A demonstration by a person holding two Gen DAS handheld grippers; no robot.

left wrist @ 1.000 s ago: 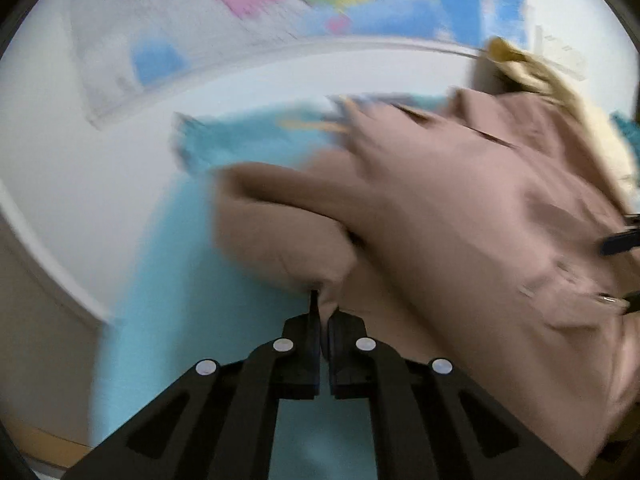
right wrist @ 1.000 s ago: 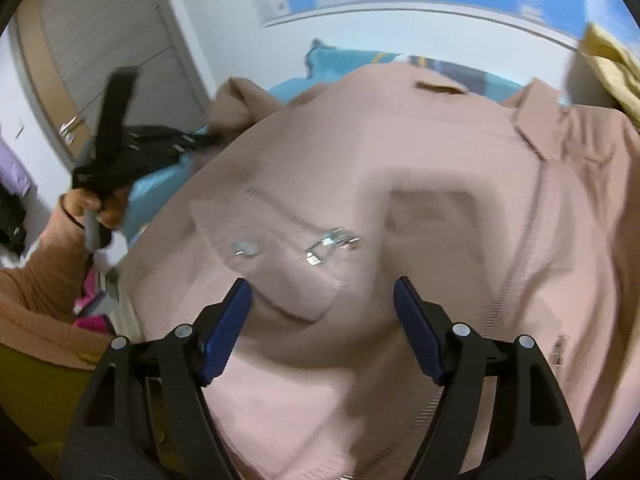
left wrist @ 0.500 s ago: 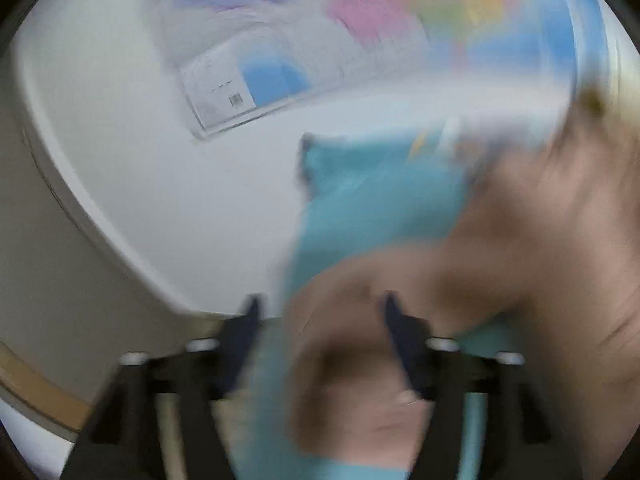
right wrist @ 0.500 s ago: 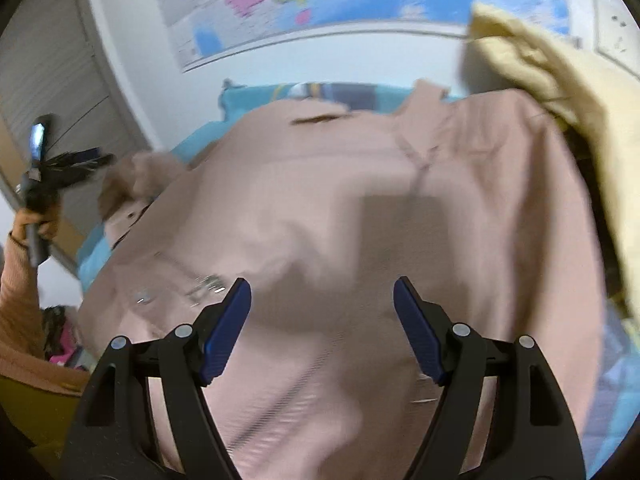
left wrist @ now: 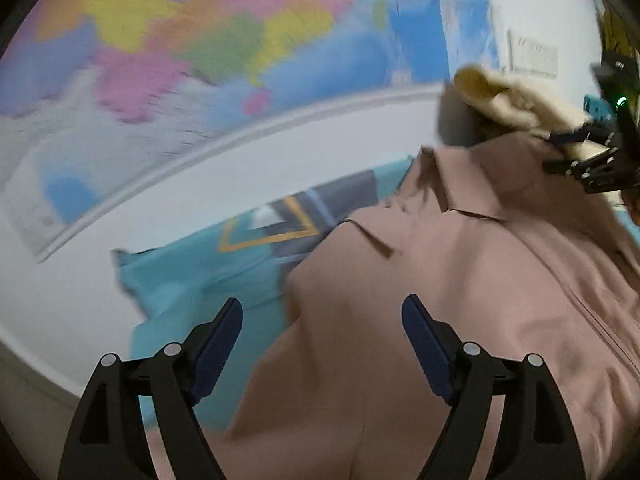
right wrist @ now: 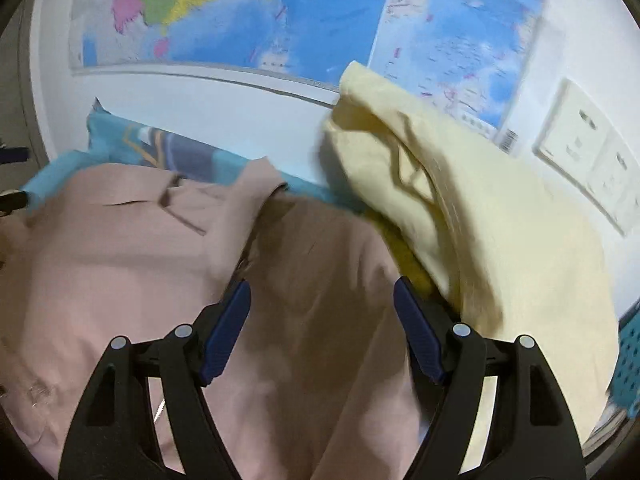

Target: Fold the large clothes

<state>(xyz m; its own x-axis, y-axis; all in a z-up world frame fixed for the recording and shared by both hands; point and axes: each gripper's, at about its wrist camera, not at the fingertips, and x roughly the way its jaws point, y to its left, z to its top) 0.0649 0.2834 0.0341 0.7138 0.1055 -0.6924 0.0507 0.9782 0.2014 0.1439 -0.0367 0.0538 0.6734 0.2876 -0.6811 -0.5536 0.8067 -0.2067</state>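
A large dusty-pink jacket point(left wrist: 460, 300) lies spread on a teal bed sheet point(left wrist: 192, 288), collar toward the wall. It also fills the right wrist view point(right wrist: 120, 264). My left gripper point(left wrist: 322, 344) is open and empty, over the jacket's left edge. My right gripper point(right wrist: 322, 328) is open and empty, over the jacket's right part, close to a pale yellow garment point(right wrist: 480, 232). The right gripper's body shows at the far right of the left wrist view point(left wrist: 600, 160).
The yellow garment is heaped at the right by the wall and also shows in the left wrist view point(left wrist: 504, 100). A coloured map point(right wrist: 280, 12) hangs on the white wall behind the bed. Wall sockets point(right wrist: 588, 152) are at the right.
My left gripper has let go of the jacket's sleeve and opened, then swung right toward the collar. My right gripper has swung right toward the yellow garment, still open.
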